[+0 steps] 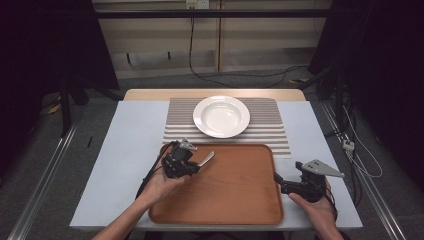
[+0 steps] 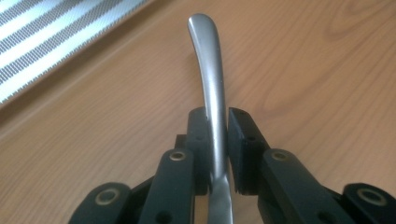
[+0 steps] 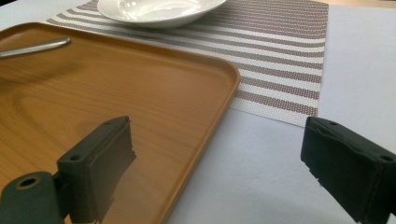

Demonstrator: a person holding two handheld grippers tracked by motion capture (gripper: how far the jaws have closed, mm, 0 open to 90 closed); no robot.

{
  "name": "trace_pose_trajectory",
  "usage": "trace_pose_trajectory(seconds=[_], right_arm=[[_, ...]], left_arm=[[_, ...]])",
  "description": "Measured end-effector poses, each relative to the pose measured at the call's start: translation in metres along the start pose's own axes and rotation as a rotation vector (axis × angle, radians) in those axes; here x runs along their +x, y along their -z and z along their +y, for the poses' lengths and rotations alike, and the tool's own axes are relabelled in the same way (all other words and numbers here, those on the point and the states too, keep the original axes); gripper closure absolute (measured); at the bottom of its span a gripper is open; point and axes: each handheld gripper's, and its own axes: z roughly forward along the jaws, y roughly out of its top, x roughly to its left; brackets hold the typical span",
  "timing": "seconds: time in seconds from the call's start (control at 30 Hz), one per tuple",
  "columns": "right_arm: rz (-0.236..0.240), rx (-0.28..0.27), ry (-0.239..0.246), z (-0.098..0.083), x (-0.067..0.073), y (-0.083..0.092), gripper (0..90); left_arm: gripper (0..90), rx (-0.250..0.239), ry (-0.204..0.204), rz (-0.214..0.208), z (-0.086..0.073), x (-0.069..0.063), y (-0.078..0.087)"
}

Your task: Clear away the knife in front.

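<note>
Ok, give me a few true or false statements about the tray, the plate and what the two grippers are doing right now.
1. The left gripper is shut on a metal utensil handle. True.
2. The white plate sits on the wooden tray. False: it sits on the striped placemat beyond the tray.
3. The right gripper holds nothing, its jaws wide apart. True.
4. The plate has food in it. False: it looks empty.
5. The right gripper is over the middle of the tray. False: it is at the tray's right edge, one jaw over the tray and one over the table.
</note>
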Motion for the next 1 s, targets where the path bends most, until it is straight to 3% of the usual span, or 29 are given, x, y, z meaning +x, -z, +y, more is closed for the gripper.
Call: trace_pose_trajectory(seconds=[0.43, 0.83, 0.9, 0.97, 1.0], right_arm=[[0.0, 0.002, -0.003, 0.0, 0.0, 0.0, 8.9], [0.005, -0.001, -0.002, 0.0, -0.001, -0.001, 8.9], [0.008, 0.003, 0.0, 0.0, -0.001, -0.001, 8.9], [0.007, 0.001, -0.003, -0.001, -0.001, -0.001, 8.9], [0.008, -0.001, -0.007, -0.001, -0.001, 0.0, 8.9]], left_arm=[[79.9, 0.041, 0.008, 0.002, -0.006, 0.002, -0.017], [79.3, 0.019, 0.031, 0.03, -0.012, -0.002, -0.016], [79.0, 0.021, 0.032, 0.016, -0.013, -0.002, -0.015], [73.0, 0.019, 0.034, 0.006, -0.014, -0.002, -0.014], [70.7, 0.012, 0.032, 0.024, -0.015, -0.003, -0.014]])
